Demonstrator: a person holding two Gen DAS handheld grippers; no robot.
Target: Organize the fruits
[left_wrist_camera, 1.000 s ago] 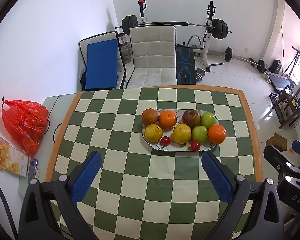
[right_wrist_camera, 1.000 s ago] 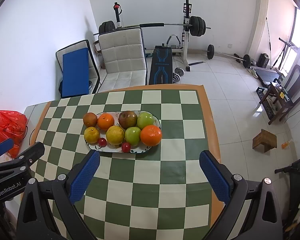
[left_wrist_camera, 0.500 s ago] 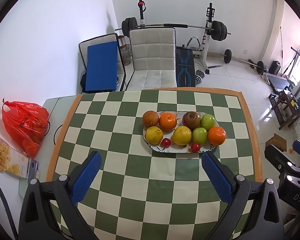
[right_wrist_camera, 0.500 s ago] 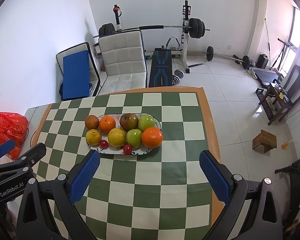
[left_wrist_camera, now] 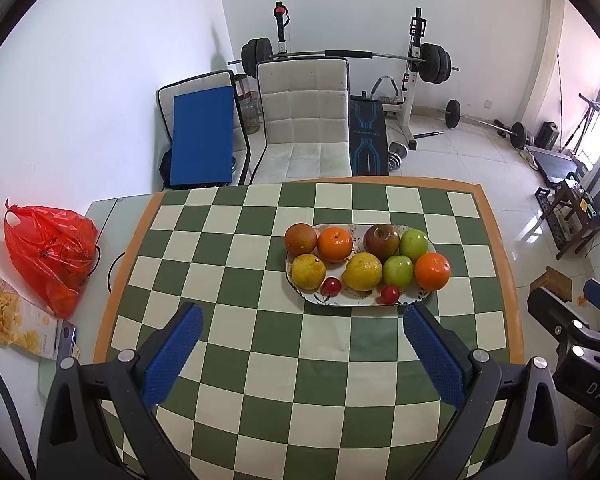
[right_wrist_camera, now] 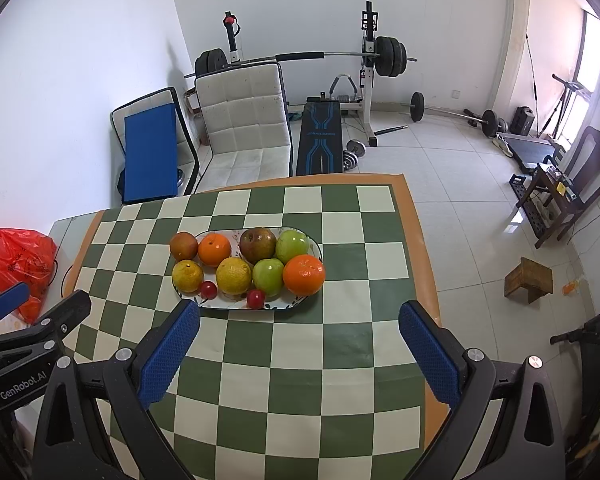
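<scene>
Left tongs (left_wrist_camera: 302, 350): spread wide, nothing between the pads, held above the near part of the table (left_wrist_camera: 236, 364). Right tongs (right_wrist_camera: 300, 346): same, wide apart, empty, above near table, just to the right of the left unit.

Fruit: all on oval plate (right_wrist_camera: 236, 305), approx. mid-table, sl. toward far side. Back row: brownish fruit (right_wrist_camera: 183, 245), orange (right_wrist_camera: 214, 249), dark red apple (right_wrist_camera: 258, 245), green apple (right_wrist_camera: 292, 246). Front row: two yellow citrus (right_wrist_camera: 187, 275), green apple, large orange (right_wrist_camera: 303, 274) overhanging plate's right end. Two small red fruits (right_wrist_camera: 255, 298) at plate's near rim.

Clearance: checked cloth (left_wrist_camera: 328, 404) bare betw. tongs and plate. Orange border marks cloth edges; right edge drops to tiled floor (right_wrist_camera: 468, 208). Left of cloth: red bag (left_wrist_camera: 48, 252), snack packet (left_wrist_camera: 8, 312). White chair (left_wrist_camera: 304, 120) at far edge.
</scene>
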